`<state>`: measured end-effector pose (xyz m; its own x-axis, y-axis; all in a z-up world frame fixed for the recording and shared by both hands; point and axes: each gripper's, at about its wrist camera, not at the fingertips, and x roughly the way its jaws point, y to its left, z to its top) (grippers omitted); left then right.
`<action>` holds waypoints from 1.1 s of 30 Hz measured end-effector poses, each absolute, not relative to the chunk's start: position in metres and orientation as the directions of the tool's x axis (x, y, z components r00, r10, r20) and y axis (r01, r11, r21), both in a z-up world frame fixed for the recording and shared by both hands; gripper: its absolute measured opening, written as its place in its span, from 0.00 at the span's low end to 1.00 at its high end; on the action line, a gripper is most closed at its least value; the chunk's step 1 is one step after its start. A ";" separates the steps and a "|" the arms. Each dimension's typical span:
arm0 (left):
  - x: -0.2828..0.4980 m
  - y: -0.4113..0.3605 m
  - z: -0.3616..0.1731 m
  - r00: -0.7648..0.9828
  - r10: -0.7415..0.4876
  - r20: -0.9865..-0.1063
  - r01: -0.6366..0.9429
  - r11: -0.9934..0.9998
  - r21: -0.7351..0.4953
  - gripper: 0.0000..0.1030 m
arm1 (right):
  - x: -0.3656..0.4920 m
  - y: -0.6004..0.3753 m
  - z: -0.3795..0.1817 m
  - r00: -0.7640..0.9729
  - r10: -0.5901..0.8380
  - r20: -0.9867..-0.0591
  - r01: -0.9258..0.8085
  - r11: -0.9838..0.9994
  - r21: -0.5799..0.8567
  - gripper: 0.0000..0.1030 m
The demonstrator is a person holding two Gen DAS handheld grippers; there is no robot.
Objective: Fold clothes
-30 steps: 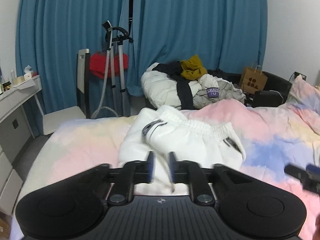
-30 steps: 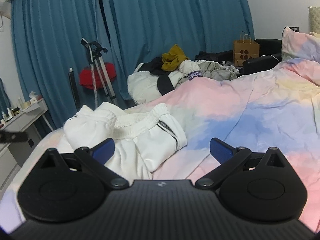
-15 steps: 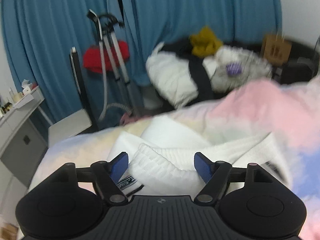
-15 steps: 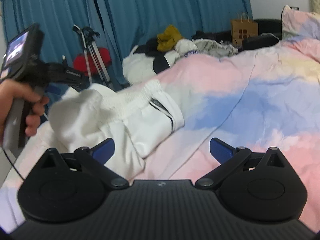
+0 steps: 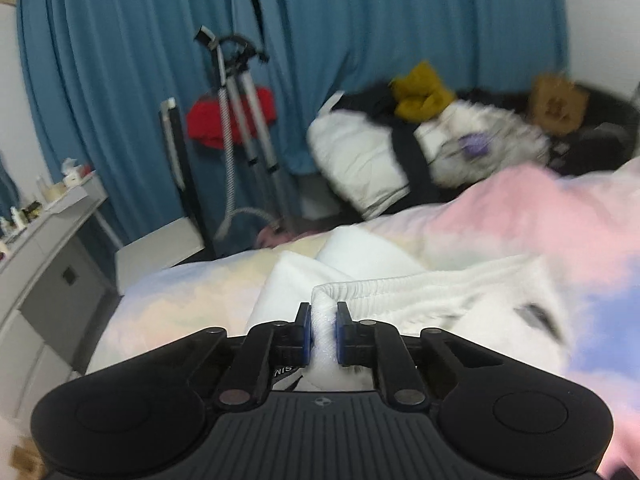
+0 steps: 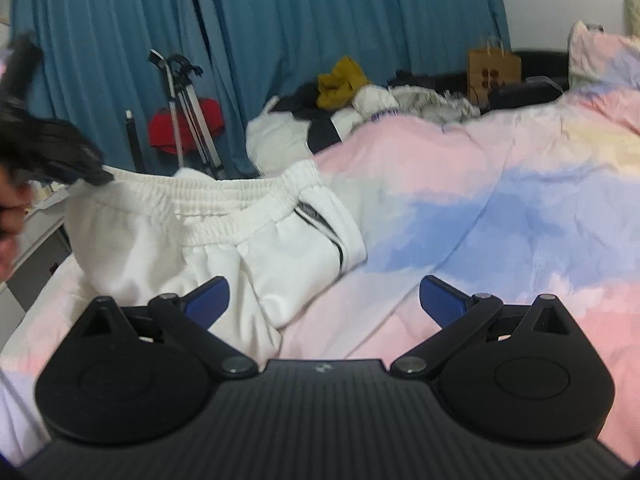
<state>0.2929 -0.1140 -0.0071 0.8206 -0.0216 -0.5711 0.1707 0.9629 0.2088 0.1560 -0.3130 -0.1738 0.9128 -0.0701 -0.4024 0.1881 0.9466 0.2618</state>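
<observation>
Shorts (image 6: 224, 232), white with an elastic waistband, are lying near the foot edge of the bed (image 6: 500, 208), and the left gripper (image 5: 323, 330) is pinching one end of that waistband. Its jaws have just been closing, and a wad of white cloth is now sitting squeezed between the blue pads (image 5: 305, 330). In the right wrist view the band is running taut from that pinch, at the far left, across to its other end, so the grip seems meant to lift and stretch the top edge straight. The body of the shorts is hanging and bunching below the band, with a dark-striped side seam turned toward the middle of the bed.

Beside it, the right gripper (image 6: 324, 300) is hovering with its jaws spread wide and nothing between them, low over the rumpled cloth and the pastel cover. It is probably waiting to take the free end of the waistband, since a clean fold needs both corners held.

Past the foot of the bed a heap of other clothes (image 6: 360, 104) is piled in front of blue curtains (image 6: 320, 20), likely waiting their turn.
</observation>
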 end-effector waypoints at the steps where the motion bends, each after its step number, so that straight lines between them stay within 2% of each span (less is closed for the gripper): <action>1: 0.272 -0.106 0.001 0.826 -0.052 -0.561 0.190 0.963 0.190 0.11 | 0.154 -0.313 -0.171 0.919 -0.063 -0.388 0.176 0.948 0.264 1.00; 7: 0.150 -0.041 0.031 0.858 -0.173 -0.485 0.250 0.963 0.098 0.11 | 0.135 -0.316 -0.150 0.951 -0.025 -0.309 0.128 0.940 0.316 1.00; 10: 0.105 -0.007 0.018 0.846 -0.186 -0.499 0.252 0.965 0.067 0.11 | 0.126 -0.316 -0.137 0.960 0.044 -0.278 0.059 0.934 0.353 1.00; 13: 0.080 0.019 -0.011 0.836 -0.168 -0.522 0.239 0.968 0.071 0.11 | 0.117 -0.308 -0.128 0.963 0.069 -0.262 0.021 0.945 0.326 1.00; 15: 0.074 0.035 -0.030 0.824 -0.154 -0.545 0.219 0.974 0.057 0.10 | 0.117 -0.300 -0.129 0.950 0.082 -0.303 0.009 0.958 0.287 1.00; 20: 0.079 0.063 -0.054 0.796 -0.150 -0.587 0.189 0.982 0.005 0.10 | 0.141 -0.284 -0.163 0.834 0.076 -0.546 0.067 0.969 0.237 1.00; 22: 0.083 0.071 -0.060 0.787 -0.156 -0.596 0.184 0.983 -0.014 0.10 | 0.148 -0.284 -0.176 0.788 0.043 -0.614 0.128 0.964 0.232 1.00; 25: 0.085 0.077 -0.068 0.779 -0.159 -0.607 0.183 0.983 -0.023 0.11 | 0.147 -0.281 -0.184 0.759 -0.017 -0.650 0.183 0.965 0.189 1.00; 30: 0.093 0.073 -0.079 0.761 -0.149 -0.632 0.173 0.985 -0.024 0.09 | 0.139 -0.278 -0.189 0.751 0.093 -0.654 0.145 0.943 0.301 1.00; 33: 0.096 0.073 -0.081 0.760 -0.144 -0.633 0.173 0.985 -0.017 0.09 | 0.127 -0.267 -0.184 0.764 0.117 -0.635 0.100 0.950 0.295 1.00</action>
<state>0.0957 0.0728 -0.0810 0.7604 -0.1441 -0.6333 0.1727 0.9848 -0.0167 0.1268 -0.2666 -0.1843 0.7640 0.1165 -0.6346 0.0998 0.9504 0.2946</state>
